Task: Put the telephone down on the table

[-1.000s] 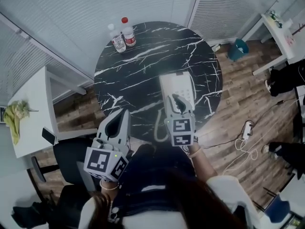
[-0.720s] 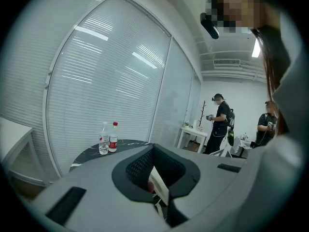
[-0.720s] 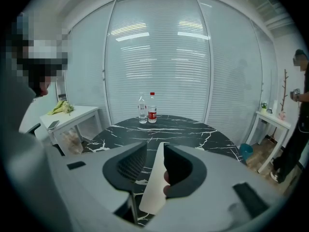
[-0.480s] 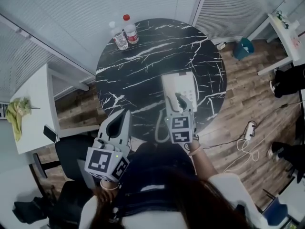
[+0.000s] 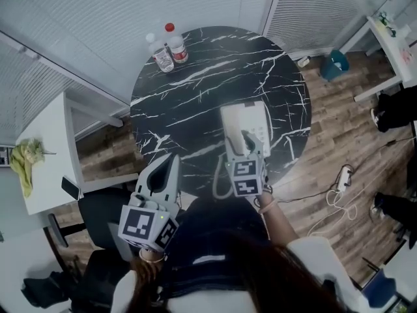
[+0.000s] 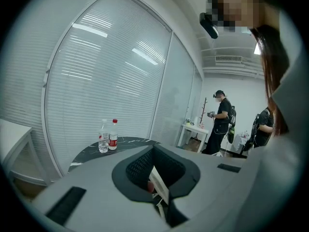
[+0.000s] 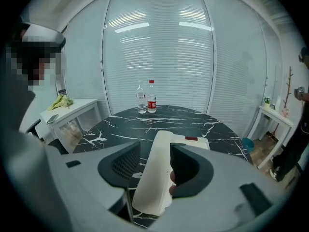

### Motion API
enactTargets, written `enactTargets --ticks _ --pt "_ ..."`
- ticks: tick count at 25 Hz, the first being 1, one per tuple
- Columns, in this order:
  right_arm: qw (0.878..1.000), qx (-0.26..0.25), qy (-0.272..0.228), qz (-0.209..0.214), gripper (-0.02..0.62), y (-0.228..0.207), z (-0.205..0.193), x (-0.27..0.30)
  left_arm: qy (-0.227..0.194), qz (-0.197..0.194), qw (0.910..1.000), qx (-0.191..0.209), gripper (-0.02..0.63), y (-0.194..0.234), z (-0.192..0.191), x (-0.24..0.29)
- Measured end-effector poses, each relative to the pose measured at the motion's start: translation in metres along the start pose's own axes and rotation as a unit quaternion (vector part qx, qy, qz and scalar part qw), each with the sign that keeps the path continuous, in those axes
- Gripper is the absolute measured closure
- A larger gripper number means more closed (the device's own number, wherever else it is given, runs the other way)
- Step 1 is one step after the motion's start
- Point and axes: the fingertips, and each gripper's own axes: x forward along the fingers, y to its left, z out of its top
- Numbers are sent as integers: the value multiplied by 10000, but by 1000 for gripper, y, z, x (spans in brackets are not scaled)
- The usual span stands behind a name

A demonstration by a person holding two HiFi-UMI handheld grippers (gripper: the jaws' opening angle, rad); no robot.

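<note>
Right hand-held gripper [image 7: 153,166] jaws were opening round the telephone [image 7: 155,178], apparently seated on the desk [image 5: 195,77], i.e. release approx. done. Left hand-held gripper [image 5: 161,169] was closed, empty.

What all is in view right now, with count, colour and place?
Table: one, black marble, centre.
Water bottles: two, clear, one red-capped, table's far edge.
Telephone: one, white, table's near right.
Handset: one, white, along the telephone's left side.
Side table: one, white, left of the table.
Power strip: one, white, floor, right.
Bin: one, teal, floor, far right.
Left gripper: one, grey, shut, empty, off the table's near-left edge.
Right gripper: one, grey, jaws opening around the handset.
</note>
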Motion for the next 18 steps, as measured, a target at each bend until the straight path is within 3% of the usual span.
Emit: enactTargets --ticks 18 --pt "9990 280 333 -35 360 -8 -19 26 170 2 9998 71 600 4 2 15"
